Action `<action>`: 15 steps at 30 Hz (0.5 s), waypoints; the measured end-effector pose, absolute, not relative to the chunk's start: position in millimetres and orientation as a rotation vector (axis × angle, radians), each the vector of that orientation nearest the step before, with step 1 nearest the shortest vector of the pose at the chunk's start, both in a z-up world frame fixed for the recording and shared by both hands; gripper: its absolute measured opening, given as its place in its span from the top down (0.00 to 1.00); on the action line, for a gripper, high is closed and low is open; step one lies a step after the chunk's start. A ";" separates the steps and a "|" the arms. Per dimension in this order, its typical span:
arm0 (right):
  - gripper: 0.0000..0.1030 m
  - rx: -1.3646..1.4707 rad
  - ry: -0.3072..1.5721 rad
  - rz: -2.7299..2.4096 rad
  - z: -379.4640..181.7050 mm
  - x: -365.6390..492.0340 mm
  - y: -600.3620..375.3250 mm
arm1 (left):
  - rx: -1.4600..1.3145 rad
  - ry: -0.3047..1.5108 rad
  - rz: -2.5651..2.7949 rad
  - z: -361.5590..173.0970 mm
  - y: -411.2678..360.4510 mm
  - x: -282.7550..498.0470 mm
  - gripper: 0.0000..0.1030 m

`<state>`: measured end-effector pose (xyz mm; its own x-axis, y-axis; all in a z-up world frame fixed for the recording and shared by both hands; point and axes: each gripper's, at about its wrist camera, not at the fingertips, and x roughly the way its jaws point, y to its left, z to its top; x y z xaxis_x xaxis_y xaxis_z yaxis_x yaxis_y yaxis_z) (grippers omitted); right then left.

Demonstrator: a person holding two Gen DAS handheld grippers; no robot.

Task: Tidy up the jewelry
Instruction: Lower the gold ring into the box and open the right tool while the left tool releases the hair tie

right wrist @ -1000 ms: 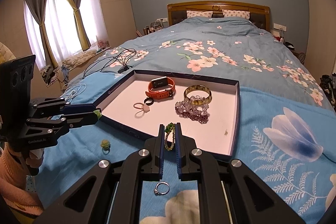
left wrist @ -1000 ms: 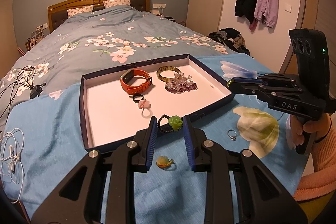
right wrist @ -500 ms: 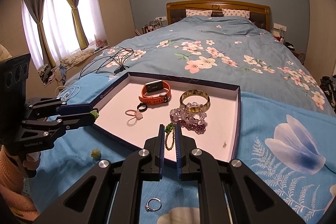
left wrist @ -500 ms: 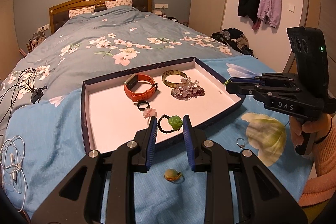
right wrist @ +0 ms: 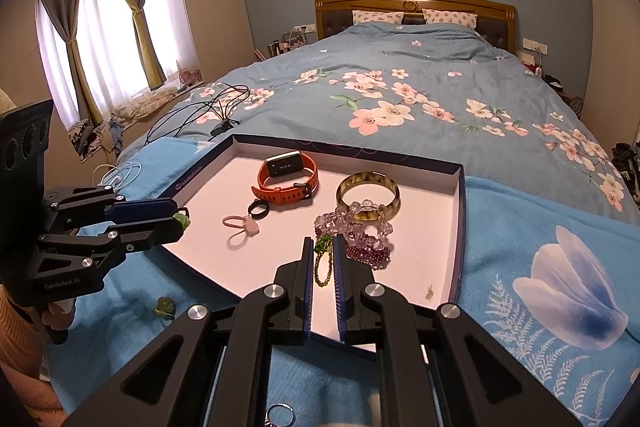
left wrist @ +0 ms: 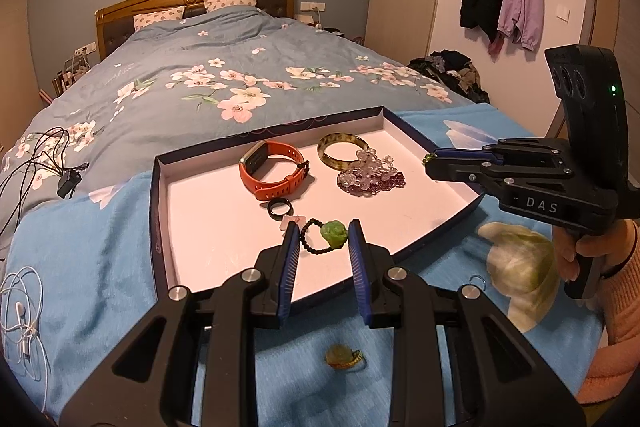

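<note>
the left gripper (left wrist: 320, 243) fingers hold the green bead ring (left wrist: 325, 235) over the near edge of the tray (left wrist: 160, 187), and the right gripper (right wrist: 323, 259) fingers pinch a gold chain (right wrist: 323, 265) hanging over the tray too.

The silver ring (right wrist: 281, 414) is being partly covered by the right gripper's arms and is being cut off by the bottom edge of the right wrist view. The pink ring (left wrist: 291, 221) is being half hidden behind a blue pad (left wrist: 289, 259) of the left gripper. The small amber charm (left wrist: 340, 357) on the blanket is being rendered blurred. The tiny object (right wrist: 430, 291) on the tray floor is being shown too small to be identified.
</note>
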<state>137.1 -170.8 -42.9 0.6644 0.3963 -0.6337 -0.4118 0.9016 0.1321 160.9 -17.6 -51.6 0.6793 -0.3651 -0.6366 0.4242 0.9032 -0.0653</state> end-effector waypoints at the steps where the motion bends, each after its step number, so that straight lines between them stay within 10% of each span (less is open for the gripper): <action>1: 0.92 -0.024 0.712 0.456 -43.2 138.3 -170.8 | 0.091 0.696 -0.445 -52.0 -18.4 162.0 0.76; 15: 0.92 -0.033 0.743 0.442 -52.5 153.6 -167.3 | 0.077 0.729 -0.434 -62.6 -19.7 180.2 0.76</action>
